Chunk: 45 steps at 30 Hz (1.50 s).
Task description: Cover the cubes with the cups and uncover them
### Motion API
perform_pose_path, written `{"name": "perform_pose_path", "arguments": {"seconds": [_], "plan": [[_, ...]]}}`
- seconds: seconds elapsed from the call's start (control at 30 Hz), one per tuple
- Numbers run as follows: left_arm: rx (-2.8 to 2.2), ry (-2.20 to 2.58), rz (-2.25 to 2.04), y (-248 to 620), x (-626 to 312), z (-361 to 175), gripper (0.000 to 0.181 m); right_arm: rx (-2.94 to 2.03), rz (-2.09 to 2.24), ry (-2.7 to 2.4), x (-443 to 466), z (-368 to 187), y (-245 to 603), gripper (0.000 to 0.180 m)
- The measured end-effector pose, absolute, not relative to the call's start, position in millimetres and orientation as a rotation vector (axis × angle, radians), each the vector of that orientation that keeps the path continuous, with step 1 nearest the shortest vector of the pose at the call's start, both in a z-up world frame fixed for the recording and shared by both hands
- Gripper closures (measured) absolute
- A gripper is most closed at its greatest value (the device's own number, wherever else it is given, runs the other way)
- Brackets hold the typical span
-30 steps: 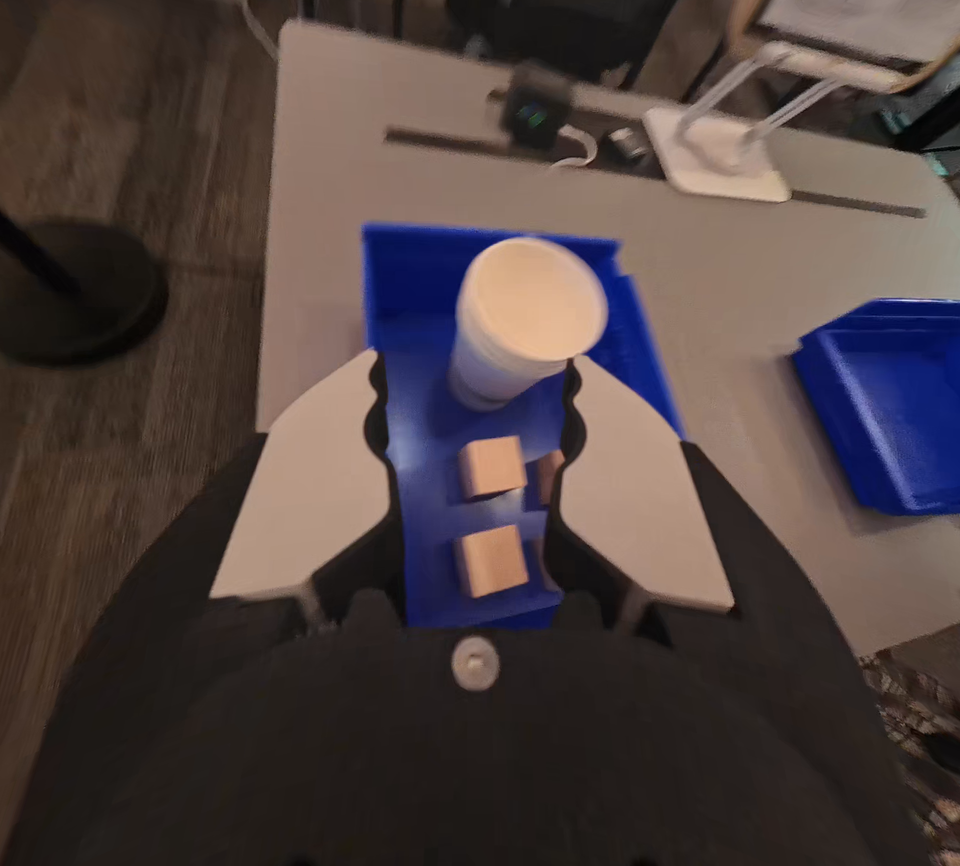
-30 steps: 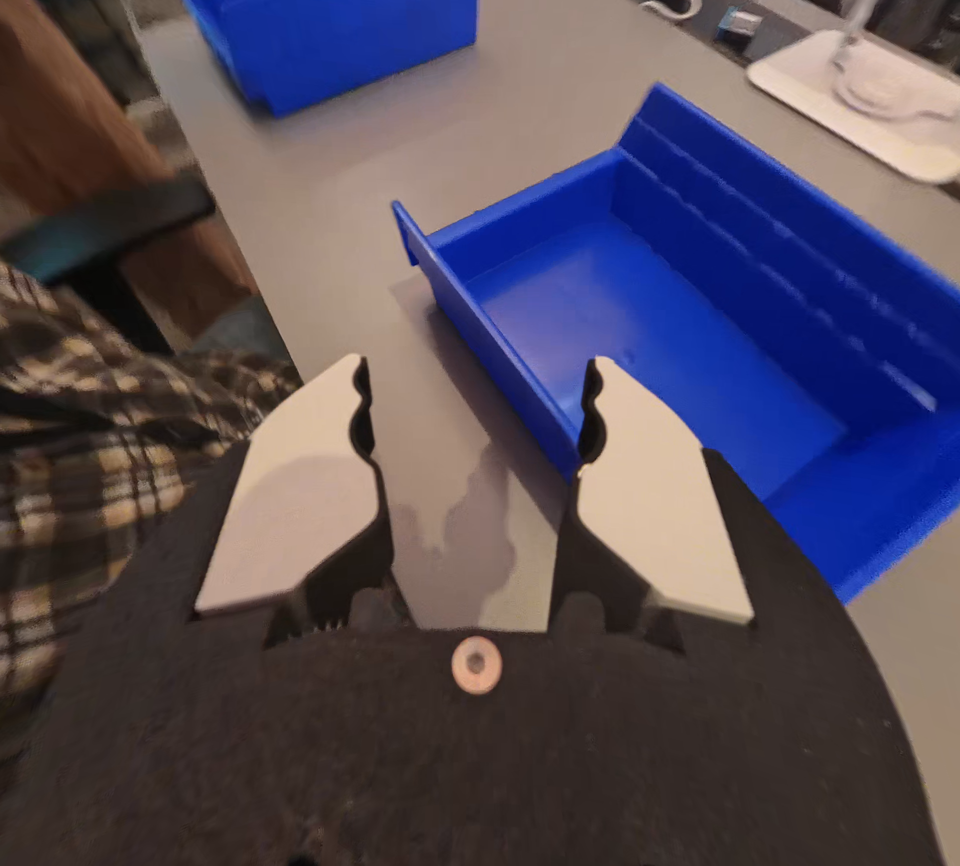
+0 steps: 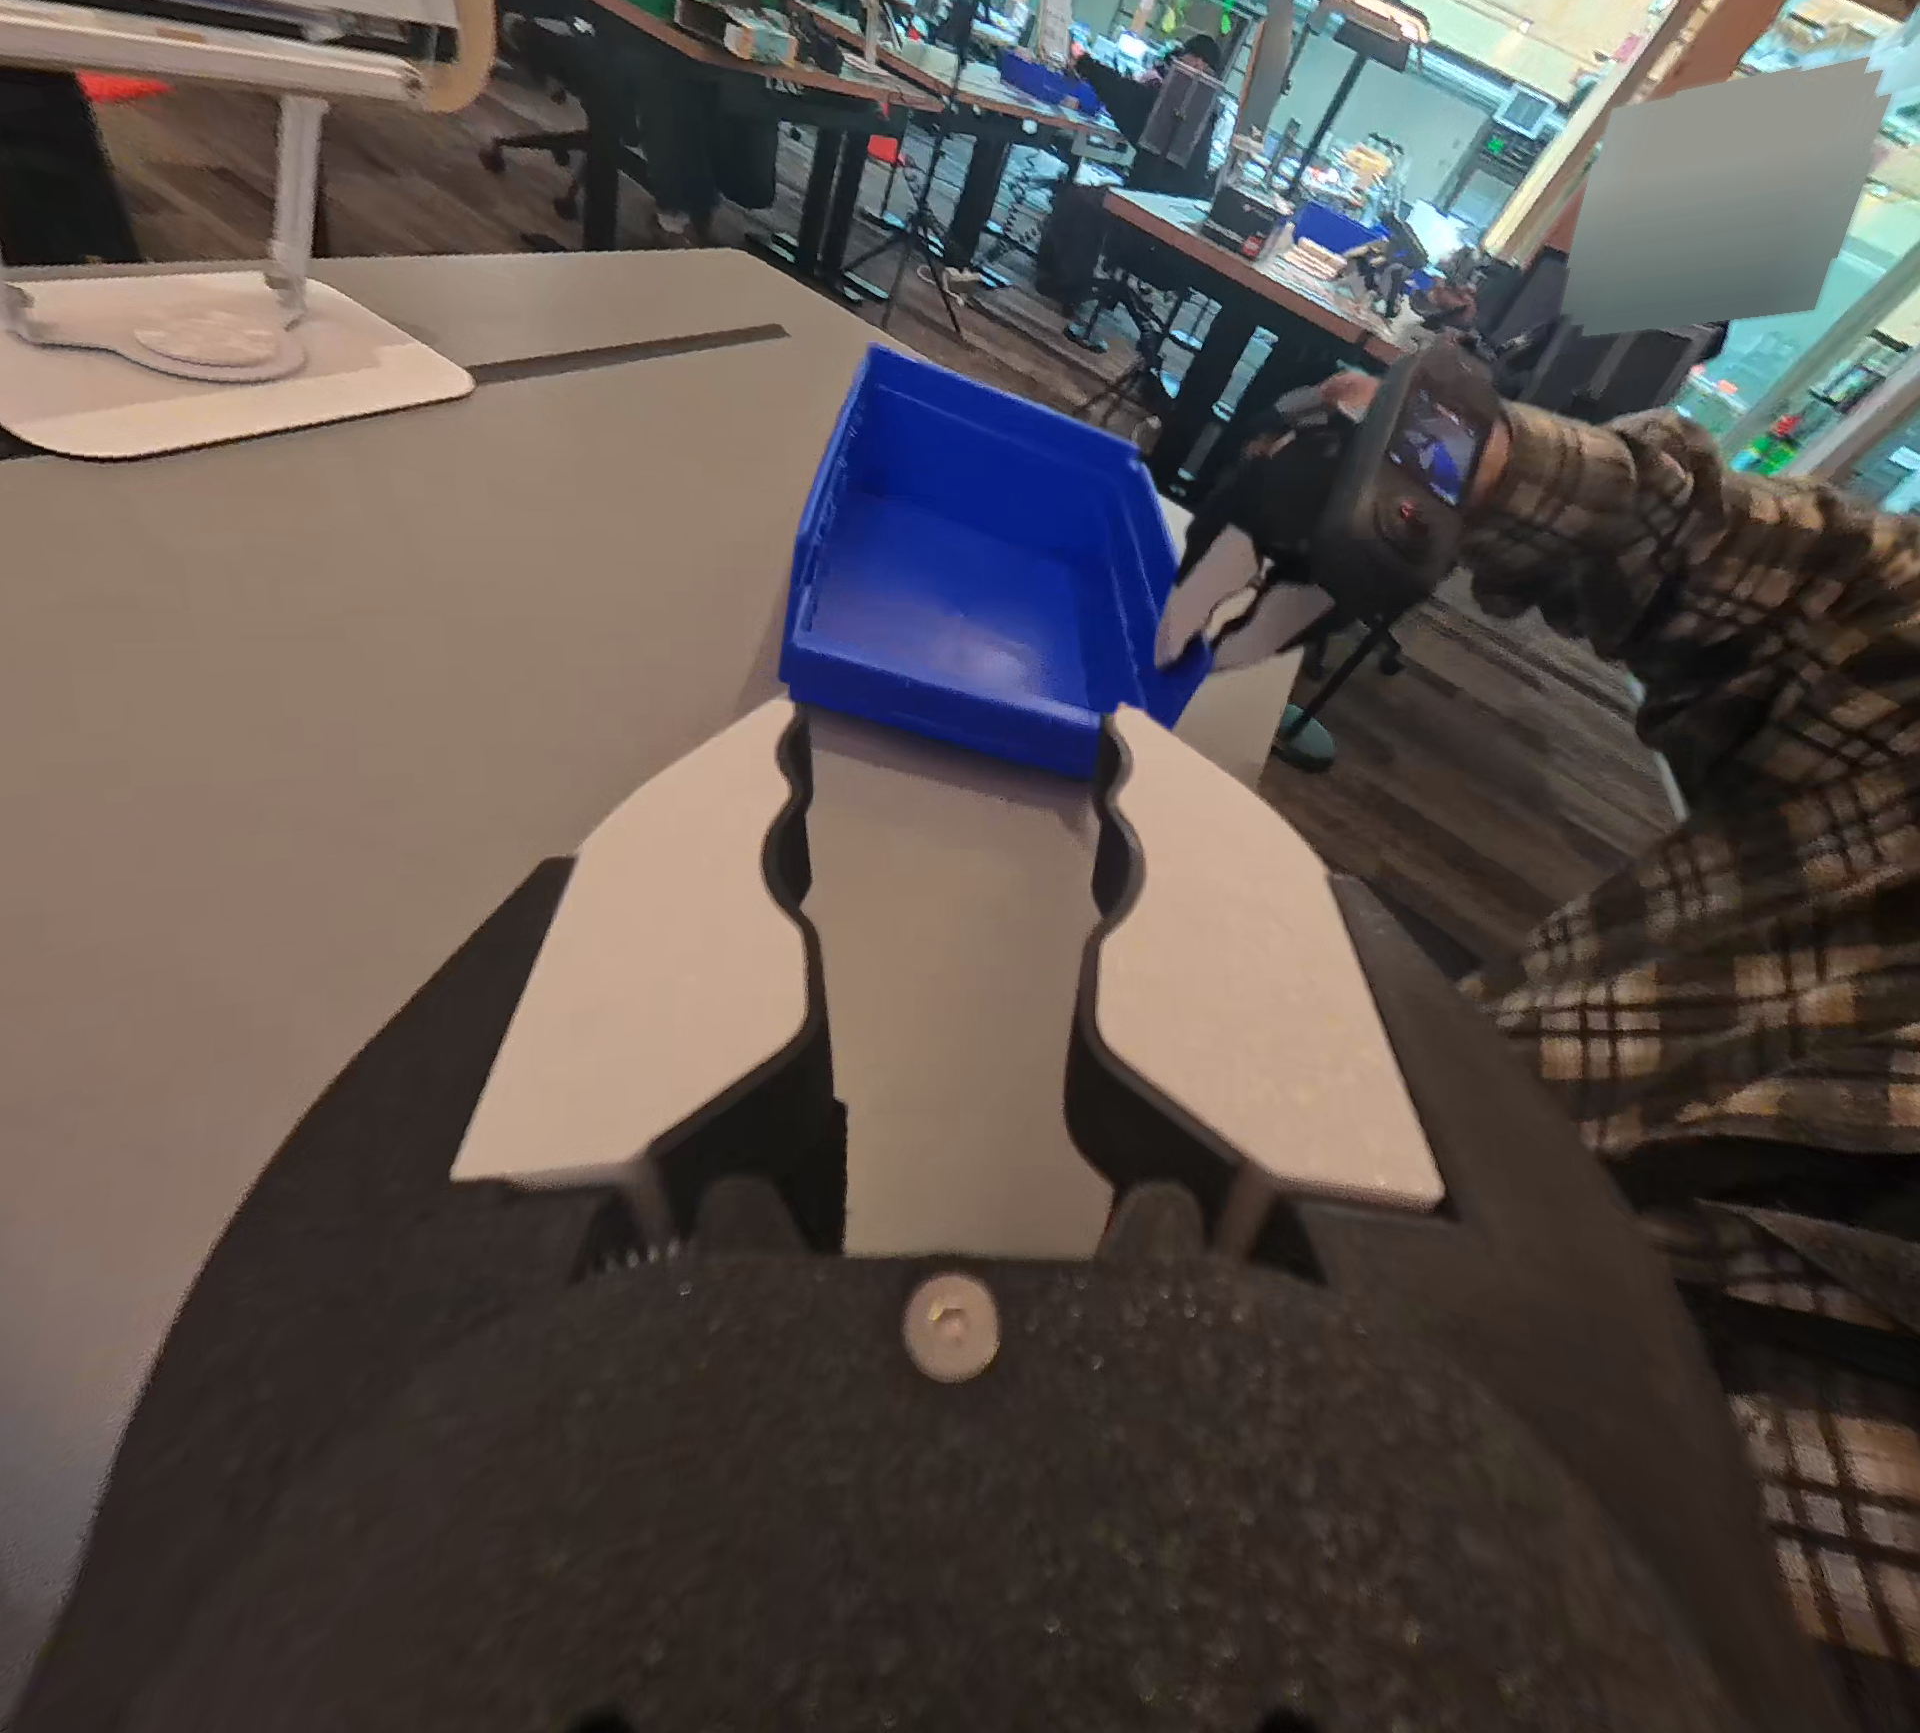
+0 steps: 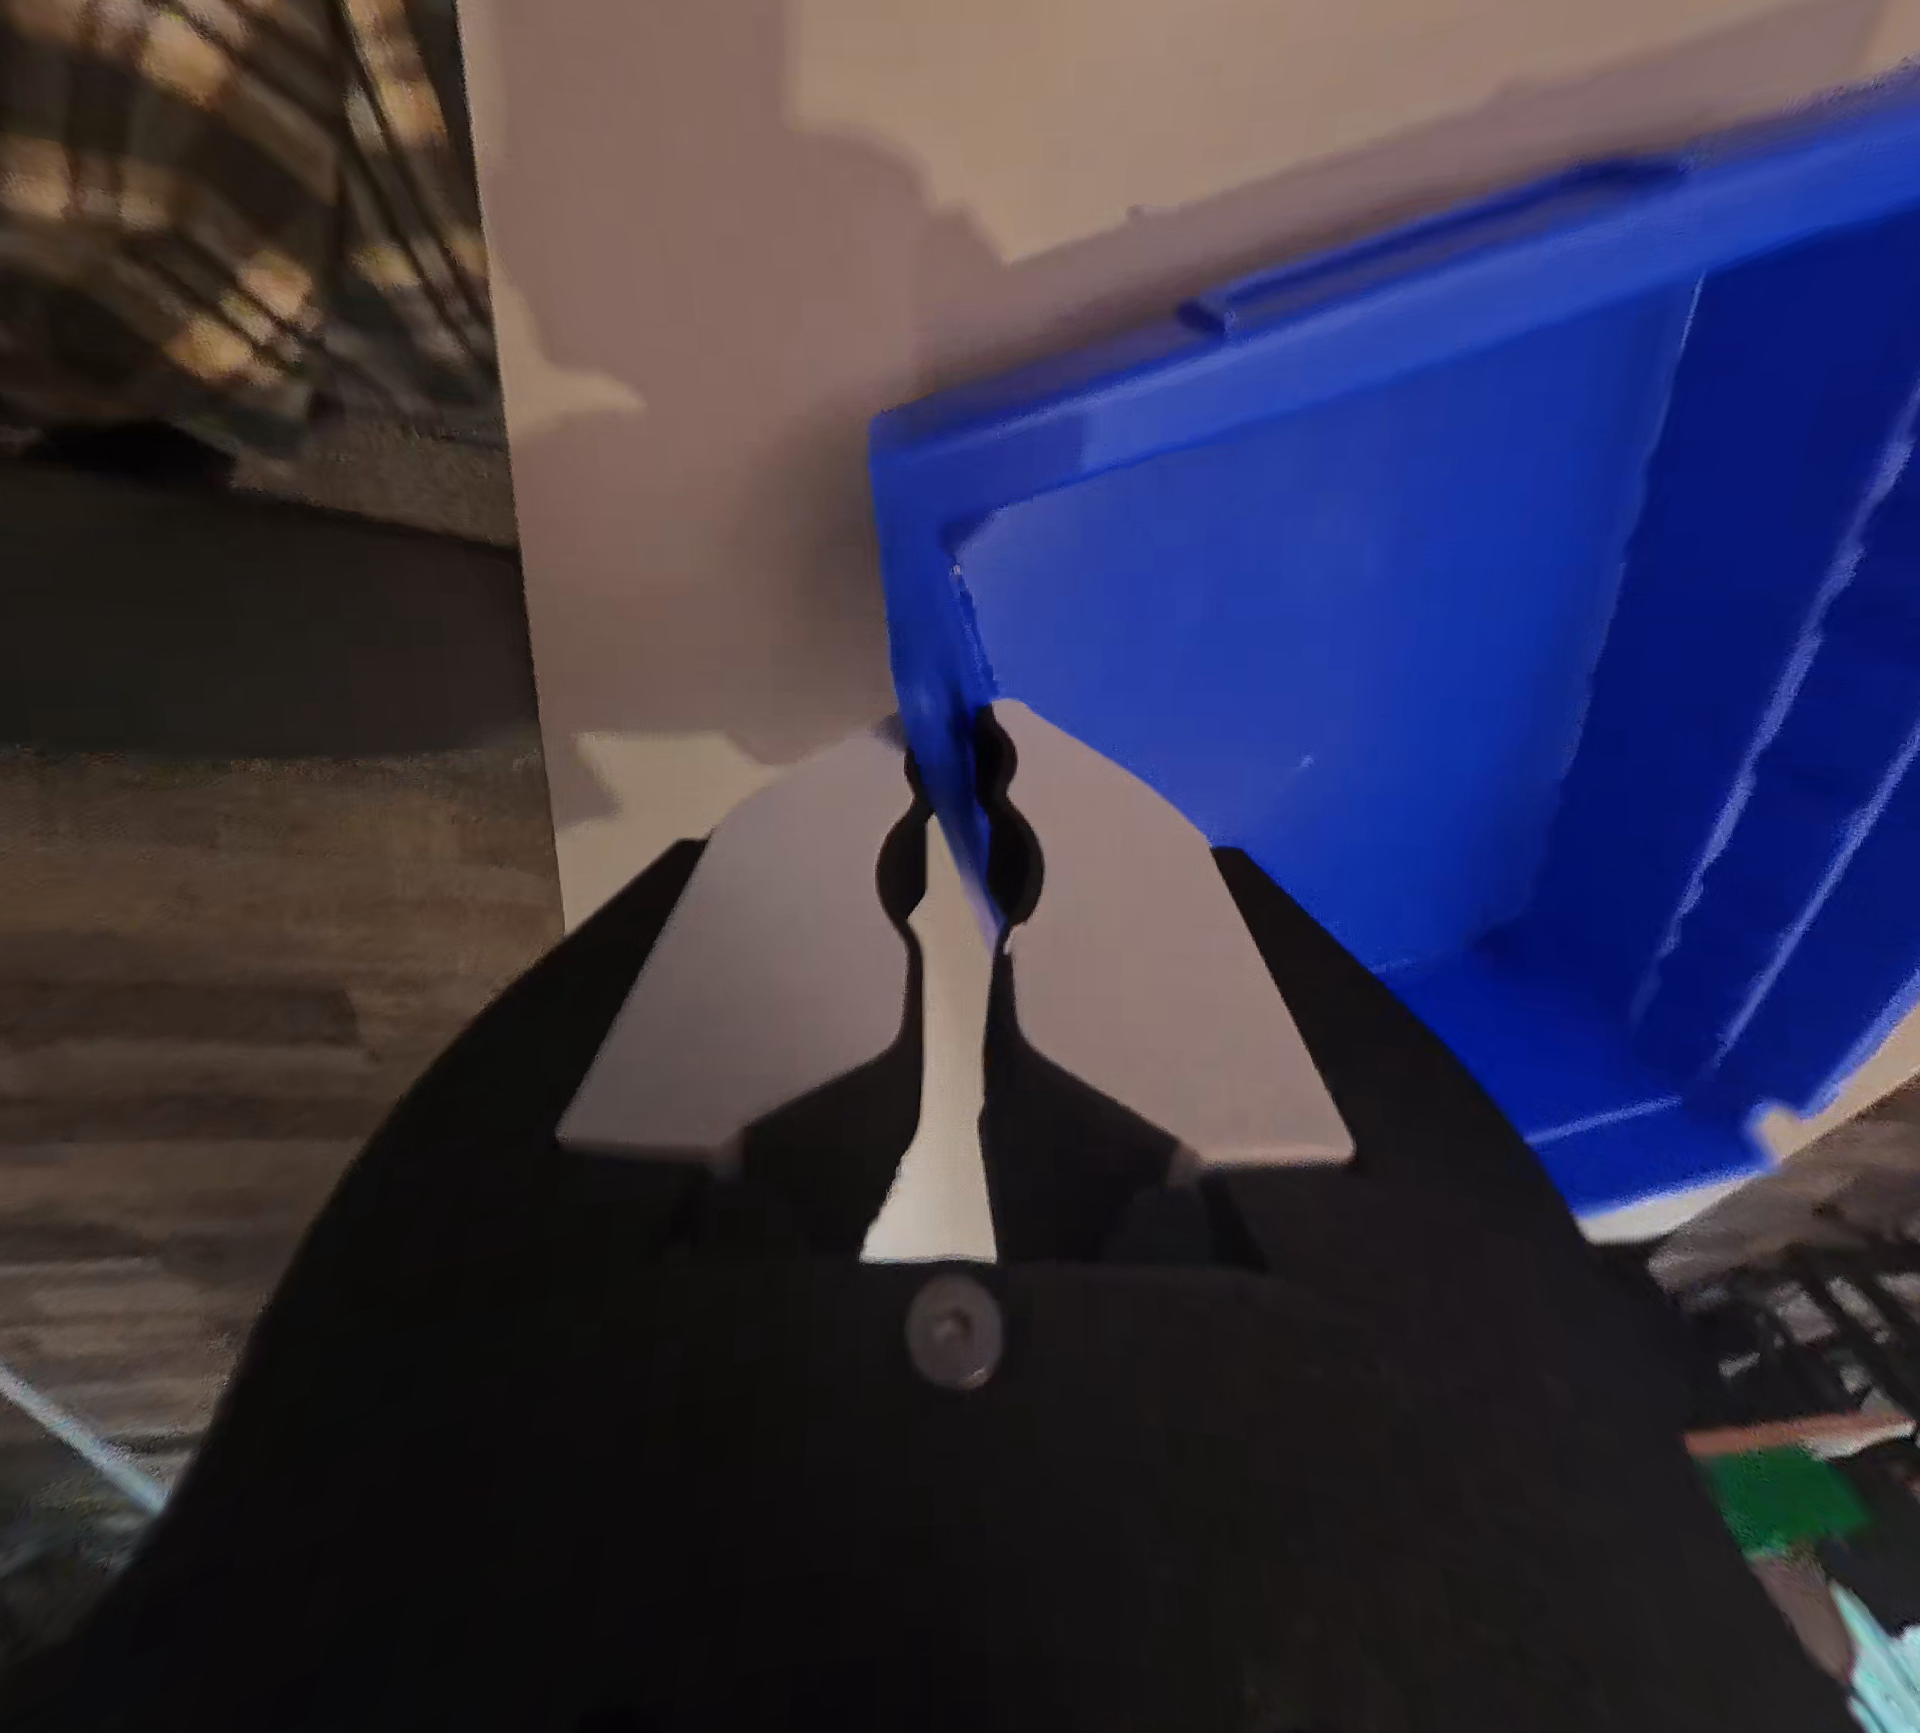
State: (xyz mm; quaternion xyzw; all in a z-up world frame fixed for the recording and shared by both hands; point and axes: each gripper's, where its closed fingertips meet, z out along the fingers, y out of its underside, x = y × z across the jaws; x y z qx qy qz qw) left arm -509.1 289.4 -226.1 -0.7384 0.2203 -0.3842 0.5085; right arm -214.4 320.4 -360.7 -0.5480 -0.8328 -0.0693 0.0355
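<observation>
Grey table, busy workshop behind. My left gripper hangs spread, empty, just short of the blue bin. My right gripper pinches its thin corner wall; could slip. No cups or cubes in view.

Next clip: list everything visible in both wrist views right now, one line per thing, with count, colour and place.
bin: 1, blue, empty, near the table's right edge, one wall pinched by the right claw
table: 1, grey, under the bin
stand: 1, white, far left on the table, holding a printed sheet
workbenches: several, dark, cluttered, in the room behind
cups, cubes: none in view
sleeve: 1, plaid, right side, behind the right claw
left claw: 1, grey fingers on black body, open, empty, over the table short of the bin
right claw: 1, same colours, shut on the bin wall
</observation>
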Motion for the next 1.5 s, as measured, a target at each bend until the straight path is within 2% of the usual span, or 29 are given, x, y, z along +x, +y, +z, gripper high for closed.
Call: {"name": "perform_pose_path", "arguments": {"seconds": [0.03, 0.43, 0.57, 0.67, 0.73, 0.83, 0.97, 1.07, 1.2, 1.3, 1.37, 1.5], "plan": [[-1.787, 0.550, -0.936, 287.9, -505.2, -227.7, 0.129, -1.722, -0.240, -2.547, -196.5, -360.4, 325.0, 0.173], [-1.794, 0.614, -0.987, 283.1, -484.4, -233.1, 0.129, -2.006, -0.278, -2.383, -50.5, -354.2, 360.5, 0.155], [-1.790, 0.617, -0.988, 282.2, -484.5, -232.6, 0.129, -2.049, -0.273, -2.250, -50.6, -332.2, 360.4, 0.089], [-1.781, 0.612, -0.989, 281.4, -486.5, -229.8, 0.129, -2.372, -0.252, -1.737, -51.1, -308.7, 382.6, 0.076], [-1.779, 0.609, -0.989, 279.6, -488.4, -228.6, 0.129, -2.723, -0.151, -1.192, -36.7, -305.3, 388.5, 0.075], [-1.772, 0.601, -0.993, 275.7, -492.2, -225.5, 0.129, -2.960, 0.265, -0.442, -32.4, -312.2, 388.3, 0.067], [-1.752, 0.596, -1.006, 272.1, -496.7, -219.4, 0.129, -2.996, 0.382, -0.088, -17.2, -334.0, 387.7, 0.071], [-1.732, 0.593, -1.022, 271.1, -498.1, -215.0, 0.129, -2.981, 0.578, 0.043, -33.6, -345.3, 388.8, 0.095], [-1.738, 0.598, -1.041, 269.2, -497.5, -216.7, 0.129, -3.031, 0.568, 0.086, -35.1, -362.0, 391.3, 0.111], [-1.735, 0.597, -1.041, 269.0, -498.2, -216.1, 0.129, -3.042, 0.501, 0.018, -32.6, -363.6, 399.8, 0.152], [-1.731, 0.594, -1.041, 269.7, -498.7, -215.3, 0.129, -3.078, 0.403, -0.044, -24.0, -366.4, 403.2, 0.167], [-1.740, 0.597, -1.046, 271.2, -496.9, -218.2, 0.129, -3.097, 0.327, -0.069, -10.1, -366.6, 417.7, 0.168]]}}
